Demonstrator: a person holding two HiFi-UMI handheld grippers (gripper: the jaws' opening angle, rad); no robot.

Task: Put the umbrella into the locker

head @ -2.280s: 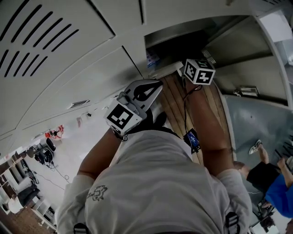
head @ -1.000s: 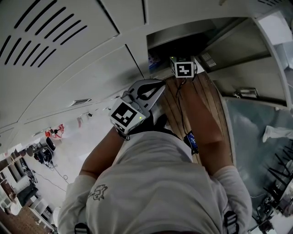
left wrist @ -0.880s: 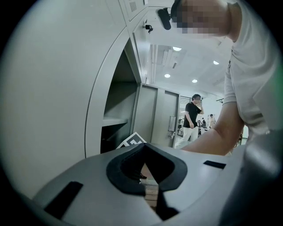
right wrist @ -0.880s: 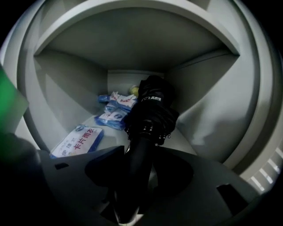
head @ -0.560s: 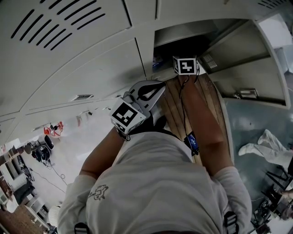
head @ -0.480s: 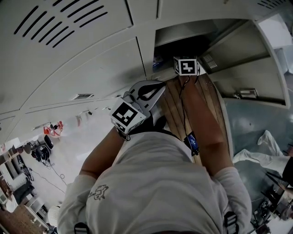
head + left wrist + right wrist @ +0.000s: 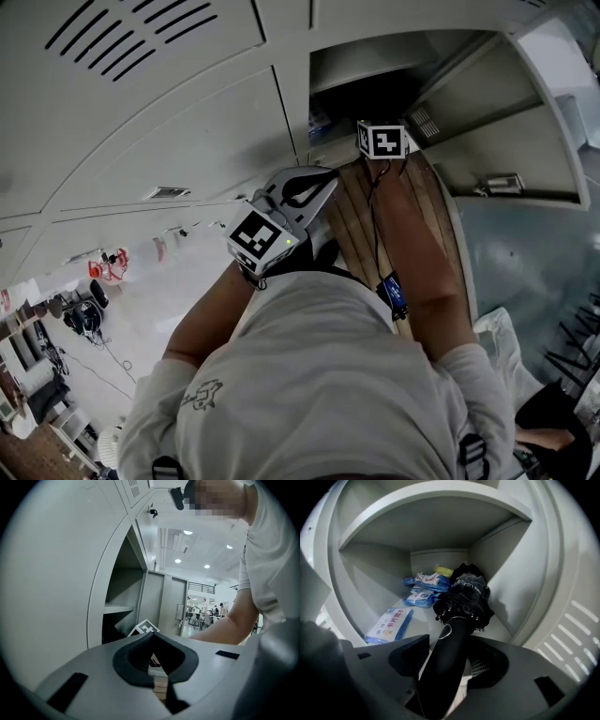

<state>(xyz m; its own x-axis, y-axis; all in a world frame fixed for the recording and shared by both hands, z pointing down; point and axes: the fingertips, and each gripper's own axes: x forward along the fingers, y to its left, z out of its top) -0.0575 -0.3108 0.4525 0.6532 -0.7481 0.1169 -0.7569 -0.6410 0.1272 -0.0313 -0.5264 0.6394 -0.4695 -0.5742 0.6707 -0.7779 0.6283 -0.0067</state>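
The black folded umbrella [image 7: 464, 597] lies inside the open locker compartment [image 7: 497, 564], canopy end toward the back wall. Its black handle [image 7: 445, 663] runs back between the jaws of my right gripper [image 7: 450, 653], which stand wide apart with a gap beside the handle. In the head view only that gripper's marker cube [image 7: 382, 141] shows, at the mouth of the locker [image 7: 375, 66]. My left gripper [image 7: 314, 183] hangs just left of the opening, shut and empty; in its own view the tips [image 7: 152, 637] meet.
Blue packets [image 7: 424, 590], a blue-and-white pack [image 7: 389, 623] and a yellow item [image 7: 443, 570] lie on the compartment floor left of the umbrella. The locker door [image 7: 497, 122] stands open at the right. Shut vented doors [image 7: 141, 112] fill the left. Wooden slats [image 7: 361, 225] lie below.
The right gripper's cube has shifted slightly left toward the locker mouth and turned squarer to the camera. The left gripper has stayed put. A person in the background at the right has moved.
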